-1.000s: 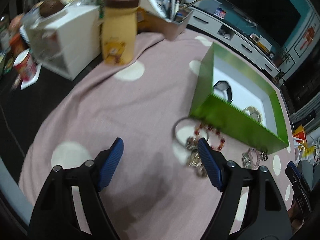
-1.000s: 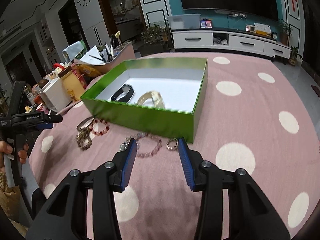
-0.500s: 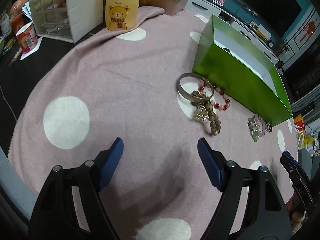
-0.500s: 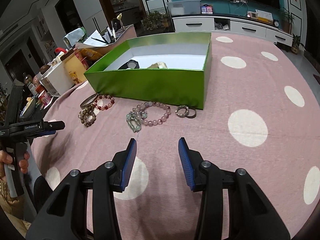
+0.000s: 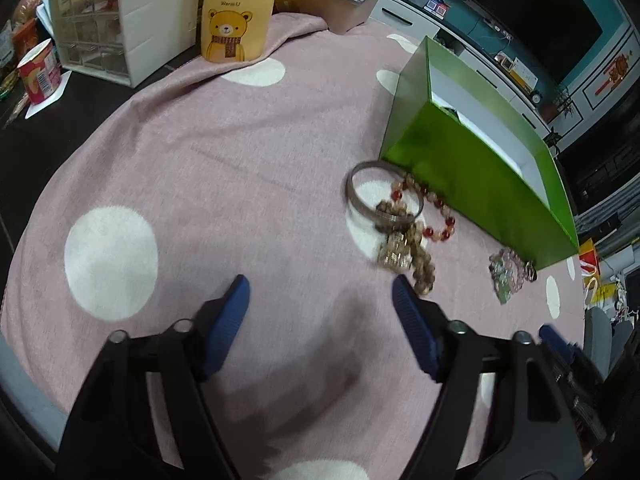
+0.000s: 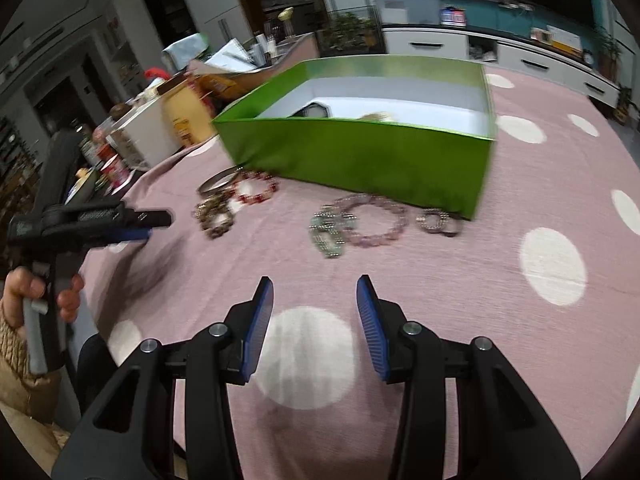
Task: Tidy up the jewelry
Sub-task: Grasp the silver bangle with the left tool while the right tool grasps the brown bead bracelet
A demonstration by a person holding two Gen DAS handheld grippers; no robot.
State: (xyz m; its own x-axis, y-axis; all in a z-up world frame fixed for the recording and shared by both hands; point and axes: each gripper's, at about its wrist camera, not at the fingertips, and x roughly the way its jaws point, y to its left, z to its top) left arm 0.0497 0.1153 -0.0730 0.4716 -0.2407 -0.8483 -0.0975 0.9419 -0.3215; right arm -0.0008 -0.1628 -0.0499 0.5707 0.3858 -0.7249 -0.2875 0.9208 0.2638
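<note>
A green box sits on a pink dotted cloth, with a black band and a gold piece inside. In front of it lie a metal bangle, a red bead bracelet, a brown bead bracelet, a pink bead bracelet and small rings. My left gripper is open and empty, just short of the brown beads. My right gripper is open and empty, short of the pink bracelet.
A white drawer unit, a yellow bear jar, a pen holder and a red cup stand at the far left beyond the cloth's edge. The left gripper and hand show in the right wrist view.
Both grippers have pulled back and dropped lower towards the cloth, so the box and the loose jewelry now lie farther ahead. Both stay open and empty.
</note>
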